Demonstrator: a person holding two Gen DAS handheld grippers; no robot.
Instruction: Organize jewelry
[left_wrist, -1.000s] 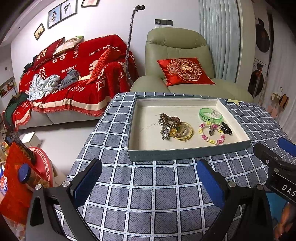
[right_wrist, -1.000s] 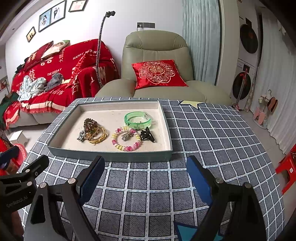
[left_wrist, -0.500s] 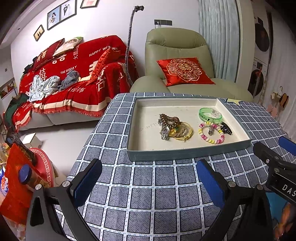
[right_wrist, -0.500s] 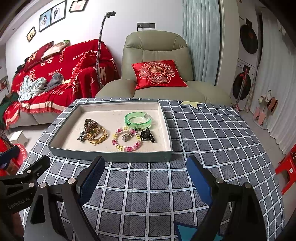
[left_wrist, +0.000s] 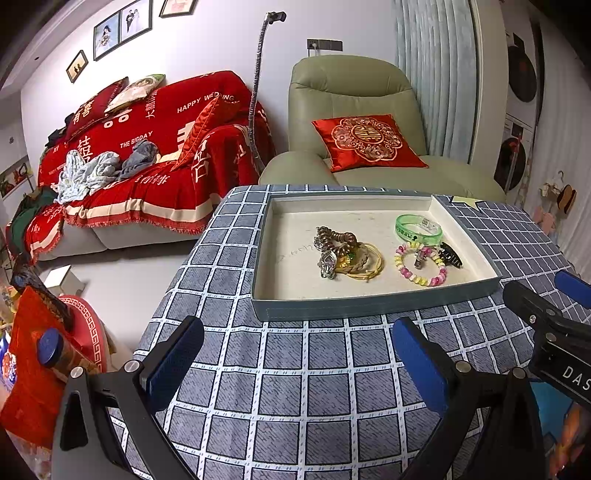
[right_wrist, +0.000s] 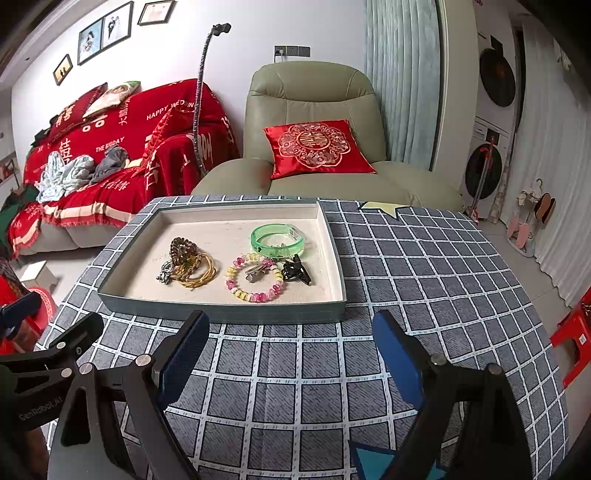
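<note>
A shallow grey-green tray (right_wrist: 221, 312) lies on the checked bench (right_wrist: 424, 280), its long axis running across both views, one long wall facing the grippers; all the jewelry sits inside it, toward the near and right part of its pale floor. A green bangle (right_wrist: 277, 240) lies flat farthest back; in front of it a pink and yellow bead bracelet (right_wrist: 255, 278) rings a small metal clip (right_wrist: 256, 271); a black hair clip (right_wrist: 295, 272) lies just right of the beads, its long axis slanting toward the near right; to the left a tangle of gold bangles (right_wrist: 197, 273) with a brown coiled band (right_wrist: 183, 249) and a silver piece (right_wrist: 165, 273) touching them. The left gripper (left_wrist: 295, 363) hangs over bare cloth short of the tray, jaws wide apart and empty; the right gripper (right_wrist: 291, 354) likewise, fingers spread with nothing between. Compared with a second ago nothing has shifted; tray, jewelry and both grippers stand as before.
</note>
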